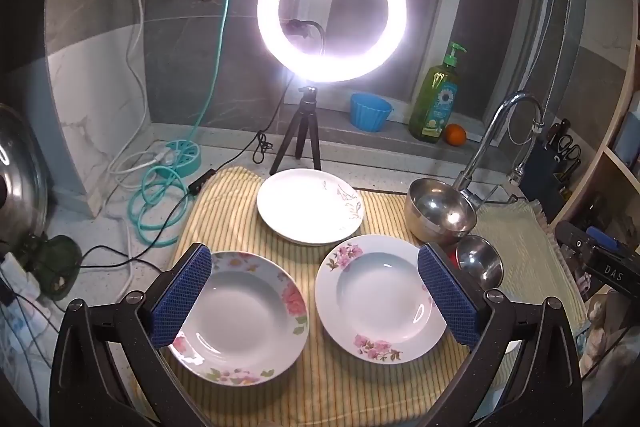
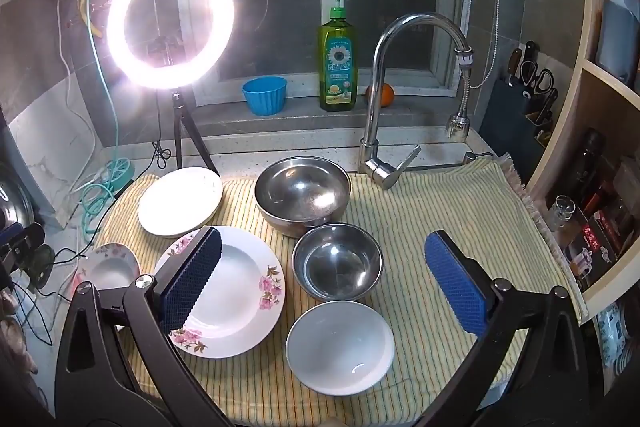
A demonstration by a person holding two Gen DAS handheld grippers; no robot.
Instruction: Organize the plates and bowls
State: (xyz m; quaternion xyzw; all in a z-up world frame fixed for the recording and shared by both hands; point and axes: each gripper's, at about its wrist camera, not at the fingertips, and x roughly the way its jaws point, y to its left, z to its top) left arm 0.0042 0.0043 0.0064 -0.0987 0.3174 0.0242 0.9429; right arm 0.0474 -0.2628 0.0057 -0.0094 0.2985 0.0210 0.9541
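Through my left wrist camera, I am holding my left gripper point(image 1: 316, 301) above the near edge of the striped cloth point(image 1: 236, 195), fingers spread wide and gripping nothing. Two floral plates are lying side by side between my pads: the left plate point(image 1: 240, 319) under my left pad, the right plate point(image 1: 378, 297) just beside my right pad. A plain plate point(image 1: 308, 205) is sitting toward the cloth's far edge, in front of the ring light point(image 1: 332, 13). Two steel bowls are showing at the cloth's right: the big bowl point(image 1: 440, 209) and the small bowl point(image 1: 478, 259), touching each other.

Through my right wrist camera, I am hovering my right gripper point(image 2: 324, 285), equally wide and empty, over the cloth's middle. The small bowl point(image 2: 338, 267) and a white bowl point(image 2: 340, 347) are lying between my pads, the big bowl point(image 2: 302, 193) beyond them near the tap point(image 2: 380, 99).

I am judging the risks: the plates are shallow and glazed, so pinching a rim could let one slip and chip; the steel bowls are touching, so lifting one could drag the other; the cloth could bunch. The ring light's tripod is standing close behind the plain plate and could be knocked.

Writing: the other gripper at the left view's right edge is showing "DAS". The soap bottle point(image 2: 338, 67) is carrying a sunflower label, its text unreadable.
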